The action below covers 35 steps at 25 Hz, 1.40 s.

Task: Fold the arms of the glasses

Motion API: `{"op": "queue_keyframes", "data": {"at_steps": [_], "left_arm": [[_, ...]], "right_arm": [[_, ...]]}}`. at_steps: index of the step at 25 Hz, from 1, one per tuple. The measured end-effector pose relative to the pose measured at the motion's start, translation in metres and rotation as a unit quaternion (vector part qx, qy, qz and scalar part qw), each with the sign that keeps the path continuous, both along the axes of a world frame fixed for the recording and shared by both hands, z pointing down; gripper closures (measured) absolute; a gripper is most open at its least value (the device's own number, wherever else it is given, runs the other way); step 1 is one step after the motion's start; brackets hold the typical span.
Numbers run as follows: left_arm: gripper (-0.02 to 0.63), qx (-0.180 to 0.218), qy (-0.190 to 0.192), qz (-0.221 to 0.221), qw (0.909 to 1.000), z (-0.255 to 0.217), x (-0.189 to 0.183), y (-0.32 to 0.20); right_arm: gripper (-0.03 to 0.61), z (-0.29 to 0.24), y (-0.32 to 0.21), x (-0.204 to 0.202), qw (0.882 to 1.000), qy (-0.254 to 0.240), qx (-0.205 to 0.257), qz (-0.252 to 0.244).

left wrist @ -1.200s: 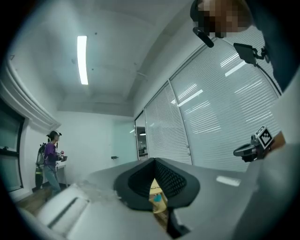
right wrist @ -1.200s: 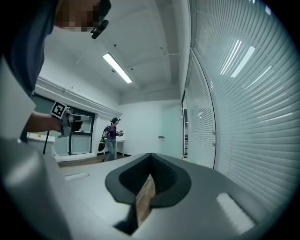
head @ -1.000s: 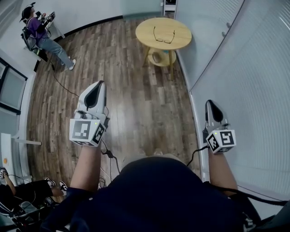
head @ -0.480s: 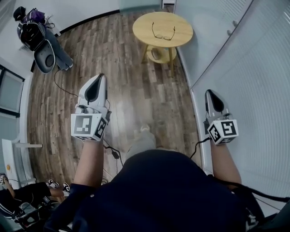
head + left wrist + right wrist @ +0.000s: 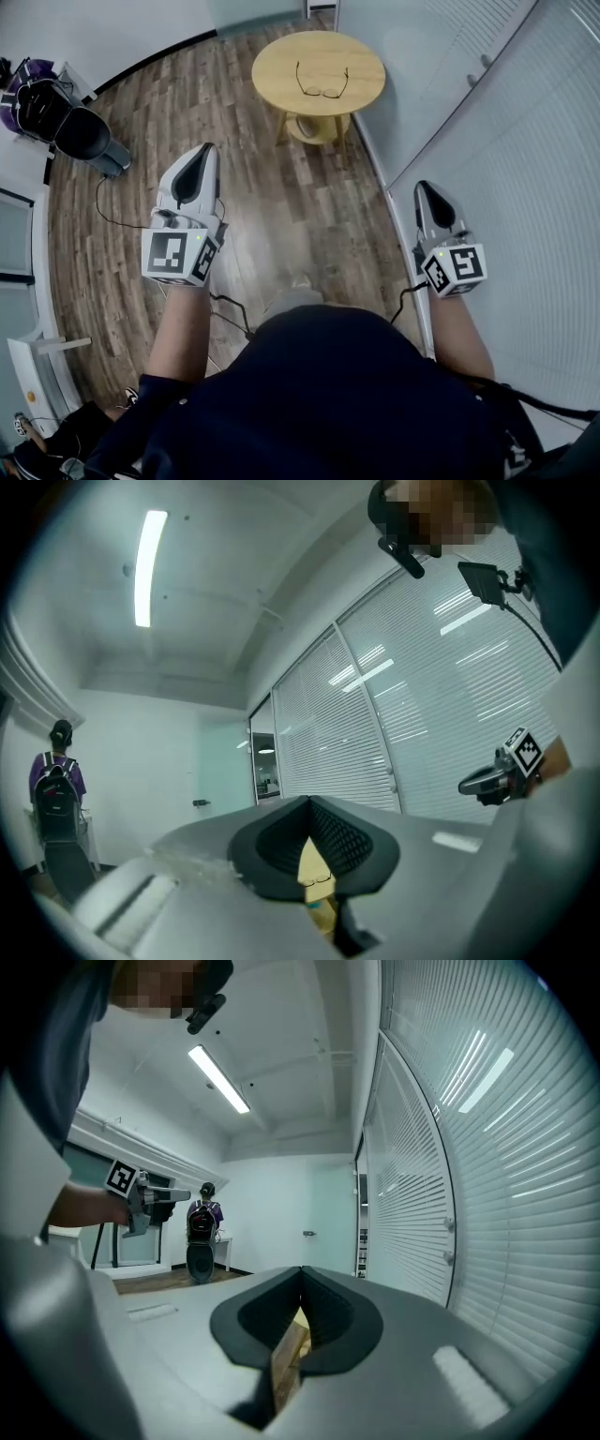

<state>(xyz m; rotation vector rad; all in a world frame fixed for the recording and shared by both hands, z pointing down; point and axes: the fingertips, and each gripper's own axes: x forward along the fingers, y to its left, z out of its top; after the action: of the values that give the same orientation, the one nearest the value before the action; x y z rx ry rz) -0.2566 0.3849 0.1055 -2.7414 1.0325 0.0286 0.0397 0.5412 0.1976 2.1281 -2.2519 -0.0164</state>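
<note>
The glasses (image 5: 322,82) lie on a round wooden table (image 5: 279,54) at the far end of the room, both arms spread open. My left gripper (image 5: 203,150) hangs shut in the air well short of the table, with nothing in it. At the right, beside the glass wall, my right gripper (image 5: 423,187) is also shut and empty. In the left gripper view the table and glasses (image 5: 319,877) show tiny through the slit under the closed tips of the left gripper (image 5: 307,801). The right gripper (image 5: 302,1271) shows only a sliver of the table.
A glass wall with blinds (image 5: 506,141) runs along the right. A dark office chair (image 5: 73,133) stands at the far left, and a cable (image 5: 120,221) trails over the wooden floor. A person with a backpack (image 5: 202,1219) stands at the far side.
The view has shifted forward: the table and glasses slid left, and the chair moved further left. Both grippers stay shut and keep their places in front of the body.
</note>
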Motion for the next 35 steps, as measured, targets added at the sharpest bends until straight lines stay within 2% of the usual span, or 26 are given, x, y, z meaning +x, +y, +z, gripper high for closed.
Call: {"op": "queue_keyframes", "data": {"at_steps": [9, 17, 24, 29, 35], "left_arm": [[0.611, -0.007, 0.003, 0.032, 0.9994, 0.003, 0.014, -0.081], [0.611, -0.031, -0.004, 0.040, 0.9987, 0.019, 0.034, -0.134], [0.611, -0.025, -0.008, 0.029, 0.9992, 0.013, 0.060, -0.185], [0.611, -0.015, -0.009, 0.005, 0.9998, 0.002, 0.082, -0.234], [0.611, -0.010, -0.016, -0.019, 0.9996, -0.002, 0.103, -0.271]], "right_arm": [[0.569, 0.001, -0.060, 0.007, 0.999, -0.009, -0.002, 0.043], [0.571, 0.001, -0.113, 0.017, 0.999, -0.009, -0.012, 0.035], [0.571, 0.003, -0.181, 0.048, 1.000, -0.011, -0.012, 0.018], [0.571, 0.006, -0.239, 0.076, 1.000, -0.021, -0.010, 0.000], [0.571, 0.003, -0.299, 0.103, 0.999, -0.022, -0.002, -0.027]]}}
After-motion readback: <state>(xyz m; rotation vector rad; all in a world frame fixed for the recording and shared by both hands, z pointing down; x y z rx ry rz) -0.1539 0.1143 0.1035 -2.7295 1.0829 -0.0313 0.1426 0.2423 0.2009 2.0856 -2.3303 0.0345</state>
